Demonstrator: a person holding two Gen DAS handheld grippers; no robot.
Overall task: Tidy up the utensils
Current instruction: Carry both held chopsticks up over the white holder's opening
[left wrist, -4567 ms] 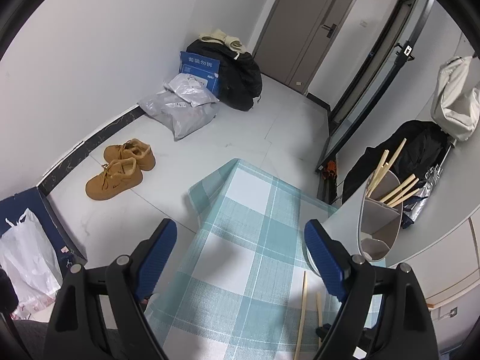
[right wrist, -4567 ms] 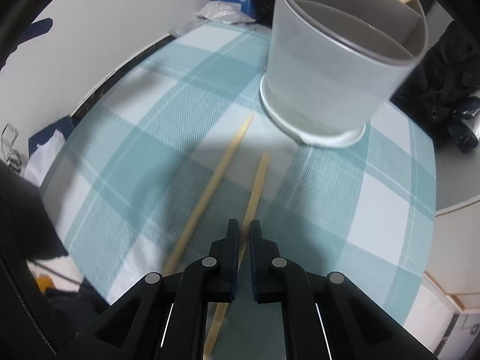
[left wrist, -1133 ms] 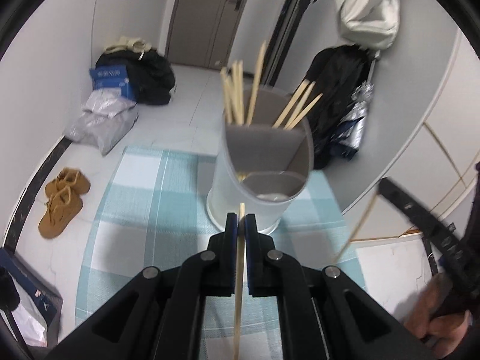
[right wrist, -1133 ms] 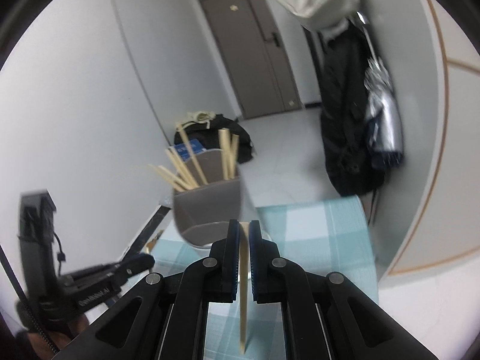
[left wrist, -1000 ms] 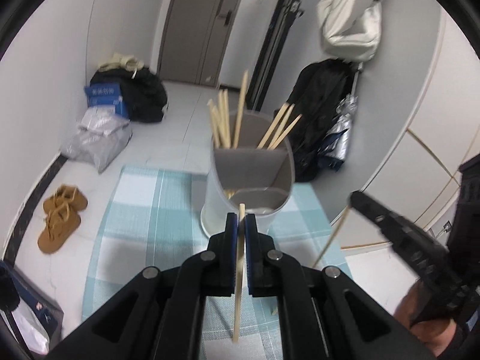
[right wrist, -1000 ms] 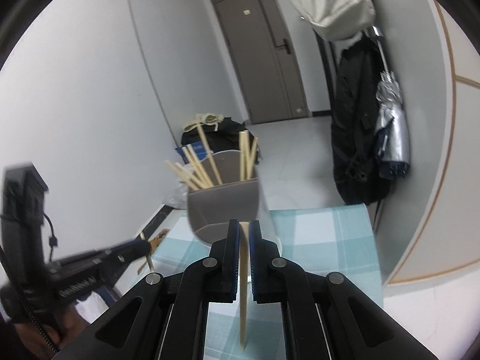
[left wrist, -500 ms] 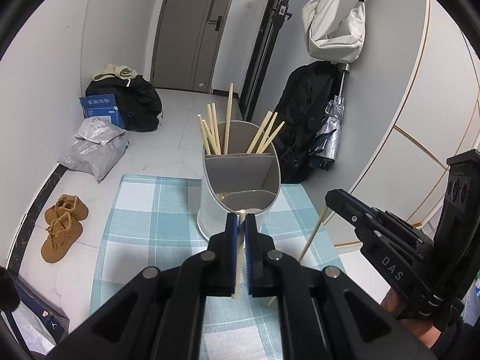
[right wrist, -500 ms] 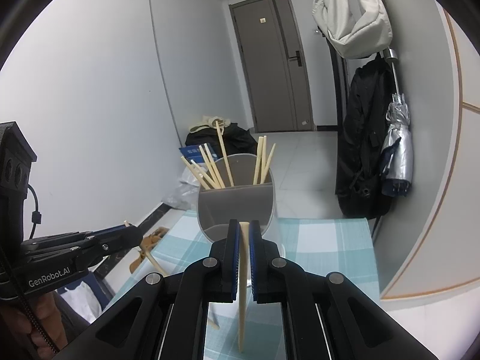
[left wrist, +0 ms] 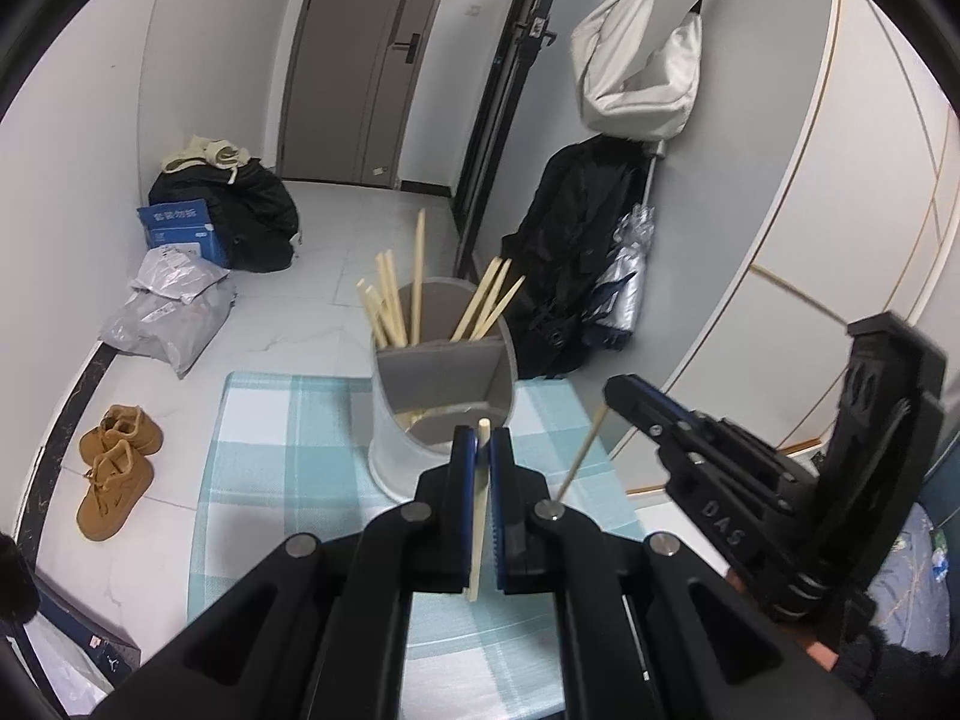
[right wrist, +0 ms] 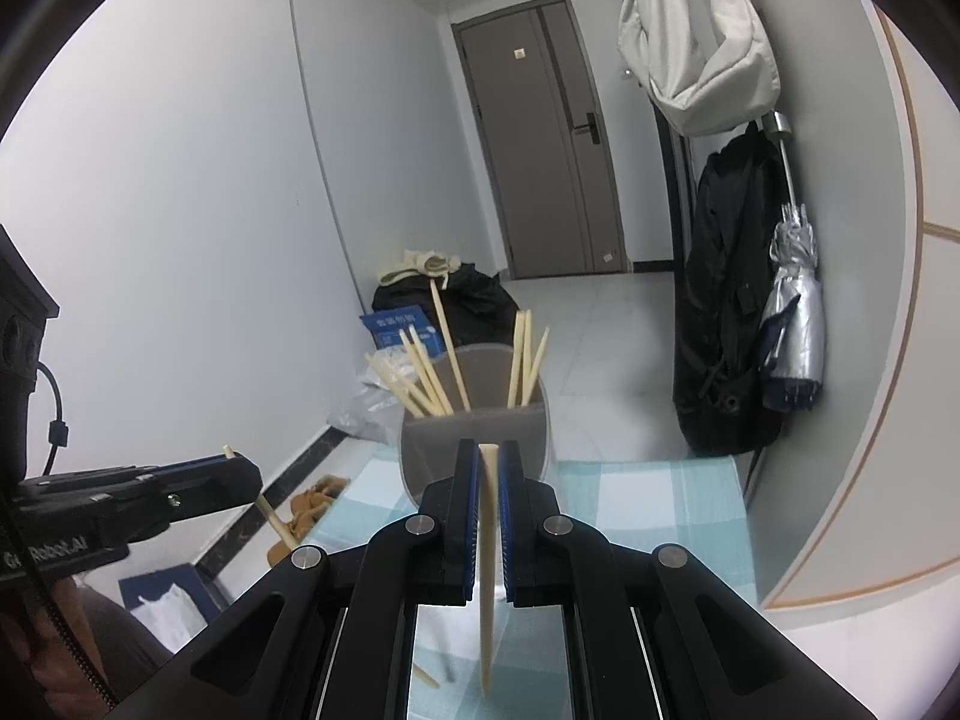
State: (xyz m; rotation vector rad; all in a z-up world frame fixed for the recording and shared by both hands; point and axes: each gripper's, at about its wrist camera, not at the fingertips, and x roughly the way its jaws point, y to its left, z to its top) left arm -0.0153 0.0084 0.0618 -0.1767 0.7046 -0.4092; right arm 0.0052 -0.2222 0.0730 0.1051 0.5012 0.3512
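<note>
**Both grippers clamp a chopstick each above the checked table**

Clenched on a single pale chopstick (left wrist: 478, 516), the left gripper (left wrist: 480, 441) hung over the blue-and-white checked tablecloth (left wrist: 270, 432); the stick's top poked just above the blue pads and its lower end hung free beneath the jaws. Alongside, the right gripper (right wrist: 489, 456) was likewise closed on its own chopstick (right wrist: 487, 570), held nearly upright, tip down. Each tool appeared in the other's view from the side, the person's hand behind it largely cut off by the frame edge.

Beyond both sets of jaws stood the grey utensil holder (left wrist: 420, 420) on the cloth, divided by an inner wall, with a cluster of chopsticks (left wrist: 396, 306) leaning out of its far compartments. What lay in its near compartment was hard to make out.

Farther off, tan shoes (left wrist: 114, 468), parcels (left wrist: 168, 312) and a black bag (left wrist: 246, 216) sat on the floor before a grey door (left wrist: 354, 60); a dark coat (left wrist: 570, 252) and white bag (left wrist: 642, 72) hung at right.
</note>
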